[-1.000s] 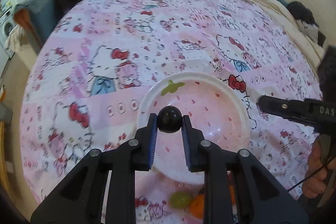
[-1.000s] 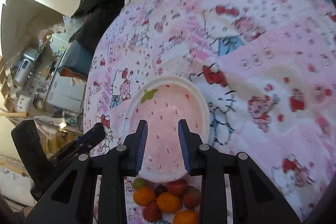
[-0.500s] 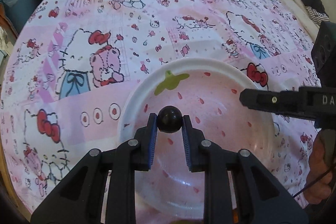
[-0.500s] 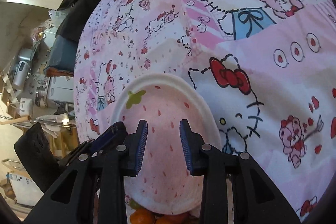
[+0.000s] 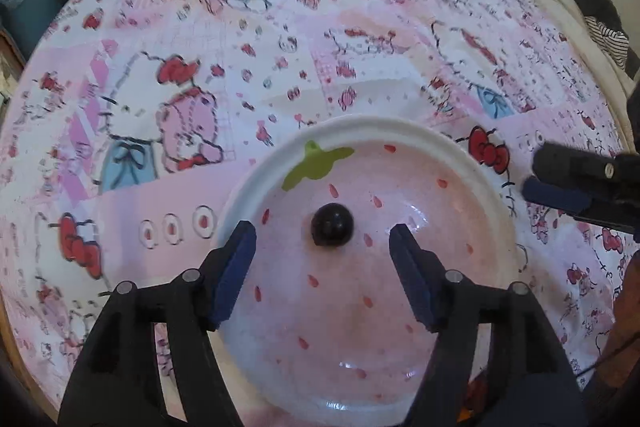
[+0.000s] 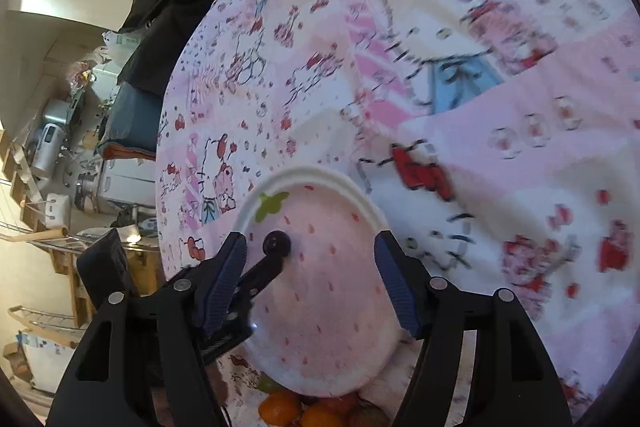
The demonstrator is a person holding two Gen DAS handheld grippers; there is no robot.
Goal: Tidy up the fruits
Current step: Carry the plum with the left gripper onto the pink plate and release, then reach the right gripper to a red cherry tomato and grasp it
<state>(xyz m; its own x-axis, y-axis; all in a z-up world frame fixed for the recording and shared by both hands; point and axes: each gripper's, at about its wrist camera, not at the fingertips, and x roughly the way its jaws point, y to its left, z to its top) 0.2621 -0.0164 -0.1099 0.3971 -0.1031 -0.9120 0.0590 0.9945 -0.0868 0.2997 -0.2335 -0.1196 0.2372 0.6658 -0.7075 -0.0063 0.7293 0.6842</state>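
The dark fruit [image 5: 332,225] lies released in the strawberry-print plate [image 5: 400,131], your left hand-held gripper [image 5: 322,241] just spread wide around it, right hand-held gripper [image 6: 310,253] likewise wide and empty; next, fetch another from the fruit pile [image 6: 316,411].

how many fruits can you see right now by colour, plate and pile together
dark, on the plate: 1
orange: 2
red: 1
green: 1
brownish, partly cut off: 1
total: 6 visible; more may be hidden
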